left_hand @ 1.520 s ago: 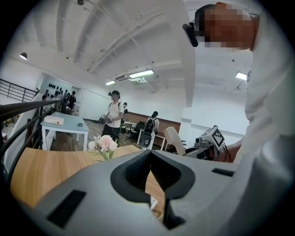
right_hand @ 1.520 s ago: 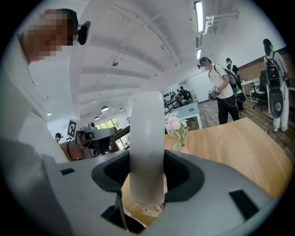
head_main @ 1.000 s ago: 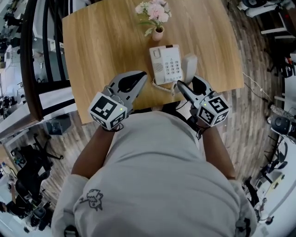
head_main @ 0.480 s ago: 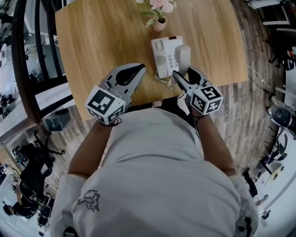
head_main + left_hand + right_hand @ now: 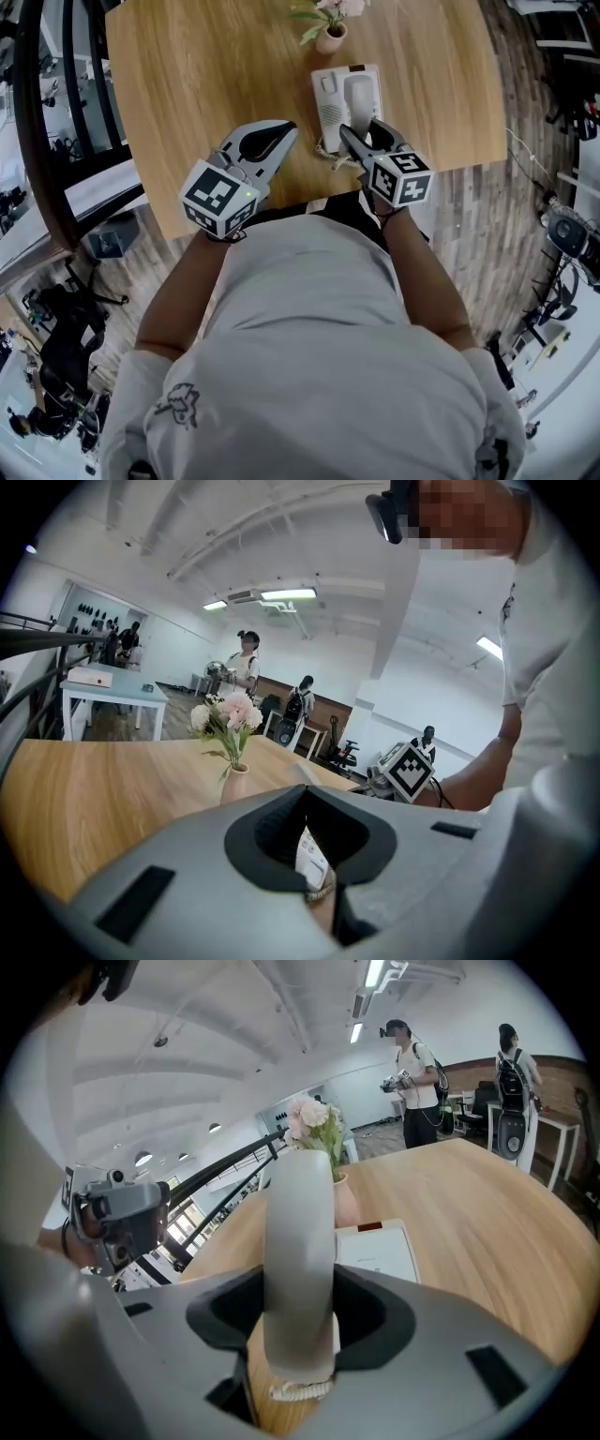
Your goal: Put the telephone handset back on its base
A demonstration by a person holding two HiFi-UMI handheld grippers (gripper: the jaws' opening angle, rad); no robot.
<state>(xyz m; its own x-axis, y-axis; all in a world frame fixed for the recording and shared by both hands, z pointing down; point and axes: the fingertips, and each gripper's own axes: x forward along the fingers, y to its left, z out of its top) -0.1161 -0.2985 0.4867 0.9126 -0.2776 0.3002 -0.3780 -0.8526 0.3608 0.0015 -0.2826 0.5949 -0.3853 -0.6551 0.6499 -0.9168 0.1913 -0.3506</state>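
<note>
snugly, smooth rounded handset [image 5: 298,1232] in right claw [image 5: 364,136]

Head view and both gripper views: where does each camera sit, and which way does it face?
Head view: on the person's head, facing steeply down at the table, telephone base, left gripper, right gripper; torso, arms show.
Left gripper view: on that gripper, facing the vase across the table; its fingers, the person's arm show.
Right gripper view: on that gripper, facing along the held handset; its fingers show.
Shared: the vase, in both gripper views.

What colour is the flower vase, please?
The vase is pale pink, clearest in the left gripper view.
</note>
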